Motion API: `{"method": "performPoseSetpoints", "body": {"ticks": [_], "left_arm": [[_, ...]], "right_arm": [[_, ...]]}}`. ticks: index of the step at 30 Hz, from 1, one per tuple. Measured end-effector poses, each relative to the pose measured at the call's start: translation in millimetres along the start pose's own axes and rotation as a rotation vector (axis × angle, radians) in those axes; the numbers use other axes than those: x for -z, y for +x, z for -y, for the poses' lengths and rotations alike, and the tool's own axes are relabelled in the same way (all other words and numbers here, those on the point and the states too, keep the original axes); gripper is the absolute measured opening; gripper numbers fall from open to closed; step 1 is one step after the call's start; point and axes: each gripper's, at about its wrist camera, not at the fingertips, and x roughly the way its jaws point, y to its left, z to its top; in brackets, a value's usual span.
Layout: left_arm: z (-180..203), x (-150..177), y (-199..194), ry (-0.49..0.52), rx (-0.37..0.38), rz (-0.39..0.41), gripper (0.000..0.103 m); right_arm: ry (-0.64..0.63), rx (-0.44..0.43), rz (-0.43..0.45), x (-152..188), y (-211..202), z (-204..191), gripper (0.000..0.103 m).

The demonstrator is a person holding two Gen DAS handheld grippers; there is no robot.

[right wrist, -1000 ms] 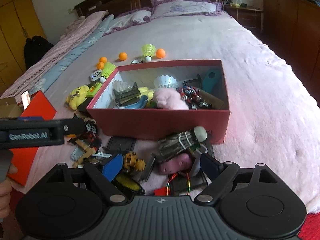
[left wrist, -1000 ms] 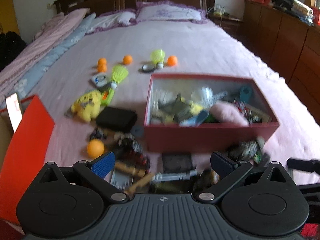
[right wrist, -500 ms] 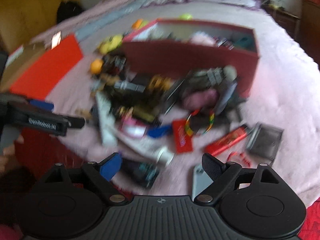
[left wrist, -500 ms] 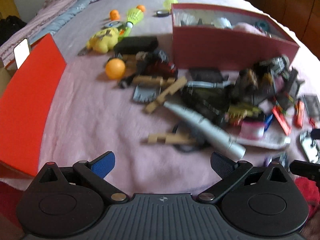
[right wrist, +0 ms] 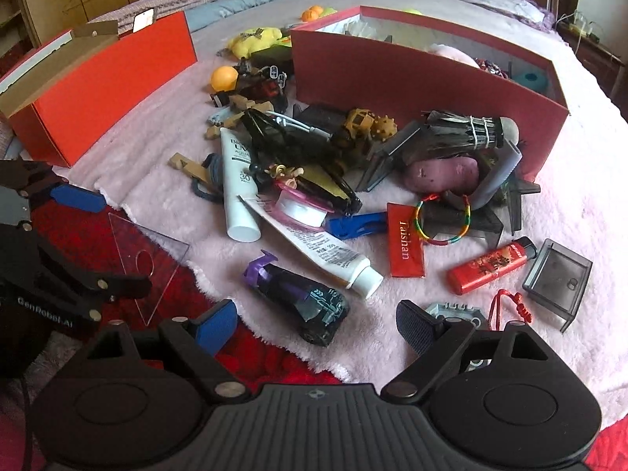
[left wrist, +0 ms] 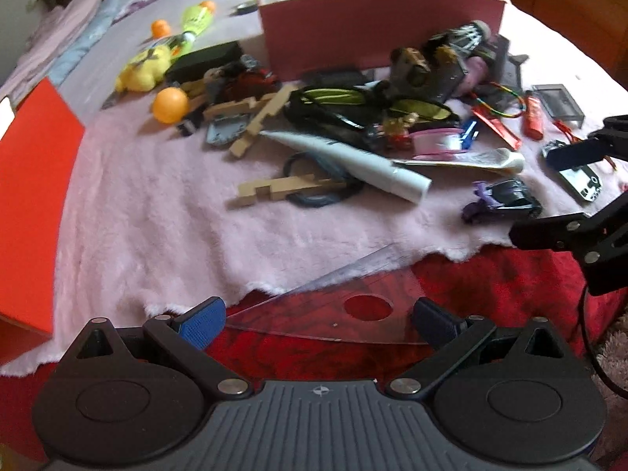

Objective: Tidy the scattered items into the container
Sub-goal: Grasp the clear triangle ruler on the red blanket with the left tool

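The red box (left wrist: 376, 15) (right wrist: 412, 78) sits on the pink blanket, holding several items. In front of it lies a heap: white tube (right wrist: 237, 180), toothpaste tube (right wrist: 314, 247), red lighter (right wrist: 490, 271), striped bracelet (right wrist: 443, 219), wooden pieces (left wrist: 274, 190). My left gripper (left wrist: 318, 320) is open over a clear triangle ruler (left wrist: 353, 298) (right wrist: 149, 255) at the blanket's near edge, with nothing gripped. My right gripper (right wrist: 316, 324) is open, just short of a dark toy car with purple trim (right wrist: 302, 294). Each gripper shows in the other's view, left gripper (right wrist: 114, 243), right gripper (left wrist: 549, 194).
An orange-red lid (right wrist: 98, 86) stands at the left of the heap. A yellow plush (left wrist: 145, 66), orange balls (left wrist: 170, 100) and a yellow shuttlecock (left wrist: 196, 19) lie beyond. A smoky plastic case (right wrist: 557, 278) sits at the right. Red bedding (left wrist: 314, 357) lies below the blanket edge.
Both grippers have pulled back from the box and tilted down toward the near edge of the blanket. The near heap and the triangle ruler have come into view. Both stay open.
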Motion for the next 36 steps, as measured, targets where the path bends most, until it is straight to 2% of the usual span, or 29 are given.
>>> {"method": "performPoseSetpoints", "body": {"ticks": [4,9,13,16,19,23,27,31,34,36], "left_arm": [[1,0,7,0.001,0.014,0.011,0.103],[-4,0,9,-0.055,0.058,0.014,0.103],[-5,3,5,-0.054,0.119,0.011,0.103],[2,5,3,0.051,0.138,0.009,0.103],[15,7,4,0.198,0.099,0.007,0.103],[29,9,7,0.385,0.092,0.032,0.103],[27,-3,15,0.51,0.165,0.004,0.103],[17,-15,29,0.497,0.265,-0.067,0.103],[17,-13,27,0.497,0.281,-0.066,0.103],[18,-6,24,0.495,0.283,-0.052,0.098]], "right_arm": [[0.002,0.0,0.0,1,0,0,0.09],[0.009,-0.001,-0.006,4,2,0,0.09],[0.011,-0.004,0.001,5,4,0,0.09],[0.018,-0.01,0.0,6,6,1,0.09],[0.026,-0.016,-0.001,7,7,2,0.09],[0.048,-0.021,0.002,9,8,5,0.09],[0.059,-0.024,-0.001,10,8,6,0.09],[0.065,-0.02,0.002,10,8,6,0.09],[0.065,-0.015,0.003,10,8,6,0.09],[0.067,-0.012,0.004,10,7,6,0.09]]}}
